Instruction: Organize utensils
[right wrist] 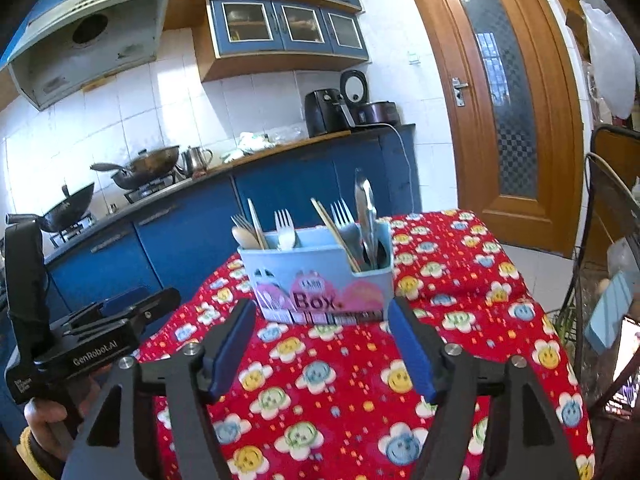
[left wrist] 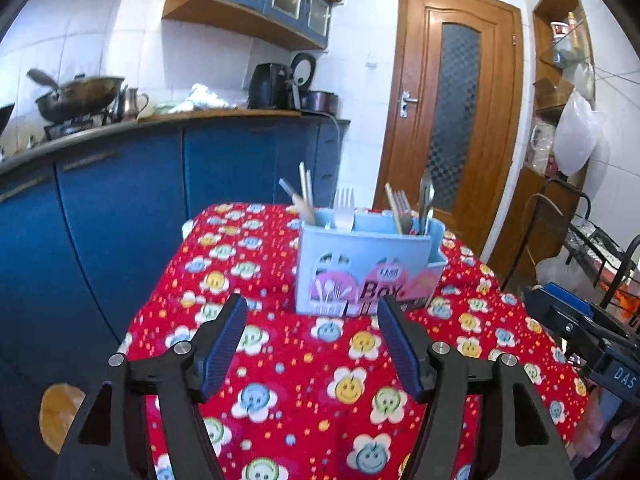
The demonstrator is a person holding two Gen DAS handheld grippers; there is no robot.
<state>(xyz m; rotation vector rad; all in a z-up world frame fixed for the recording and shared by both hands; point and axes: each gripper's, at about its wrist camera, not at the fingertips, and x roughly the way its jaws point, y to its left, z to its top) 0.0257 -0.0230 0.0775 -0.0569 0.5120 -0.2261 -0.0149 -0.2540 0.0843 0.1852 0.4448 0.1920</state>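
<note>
Utensils (right wrist: 362, 216) stand in the blue caddy (right wrist: 320, 276) on the red tablecloth (right wrist: 460, 280), both hand-held grippers (left wrist: 312, 316) (right wrist: 320, 320) wide, empty.

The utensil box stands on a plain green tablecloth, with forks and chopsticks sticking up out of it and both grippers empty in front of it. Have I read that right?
Not quite: the tablecloth is red with smiley-face flowers, not plain green, as both wrist views show. The rest holds: the utensil box holds upright forks and chopsticks, and the left gripper and right gripper are empty.
</note>
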